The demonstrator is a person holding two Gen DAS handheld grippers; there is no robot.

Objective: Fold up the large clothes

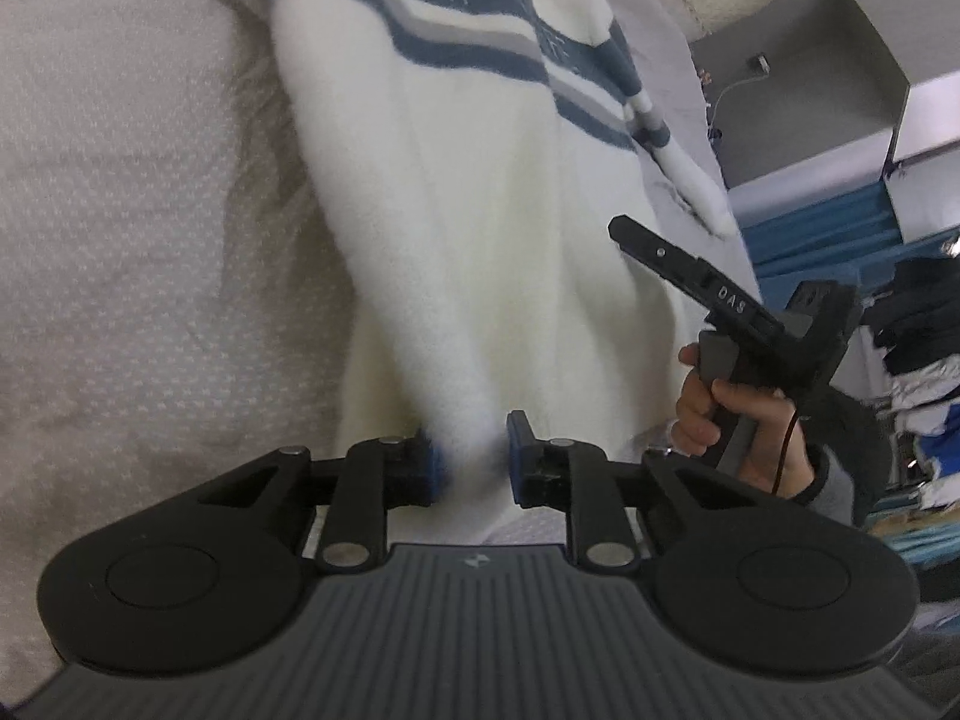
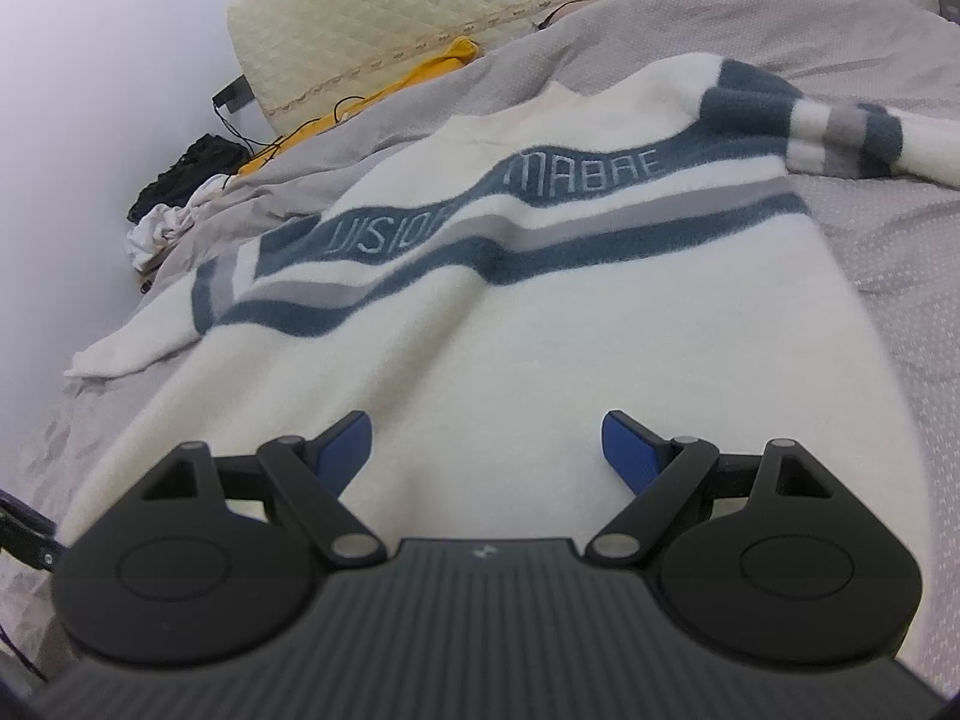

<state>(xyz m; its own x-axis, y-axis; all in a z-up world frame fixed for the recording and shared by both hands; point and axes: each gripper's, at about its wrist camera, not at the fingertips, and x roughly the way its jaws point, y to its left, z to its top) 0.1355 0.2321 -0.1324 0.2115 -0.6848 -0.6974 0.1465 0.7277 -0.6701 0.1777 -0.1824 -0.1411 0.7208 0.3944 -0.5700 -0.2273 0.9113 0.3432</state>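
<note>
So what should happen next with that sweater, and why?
Probably bring the right gripper down and close it on the sweater hem: its jaws hang open above the fabric, while the left gripper already pinches the hem.

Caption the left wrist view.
Left gripper pinches the white sweater's hem on the bed.

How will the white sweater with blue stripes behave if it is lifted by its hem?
The sweater will probably sag and drape, since it already ripples over the bedcover. Its fuzzy knit looks grippy, so it likely won't slip from the left tool, which pinches a fold. The loose sleeve may trail behind.
</note>
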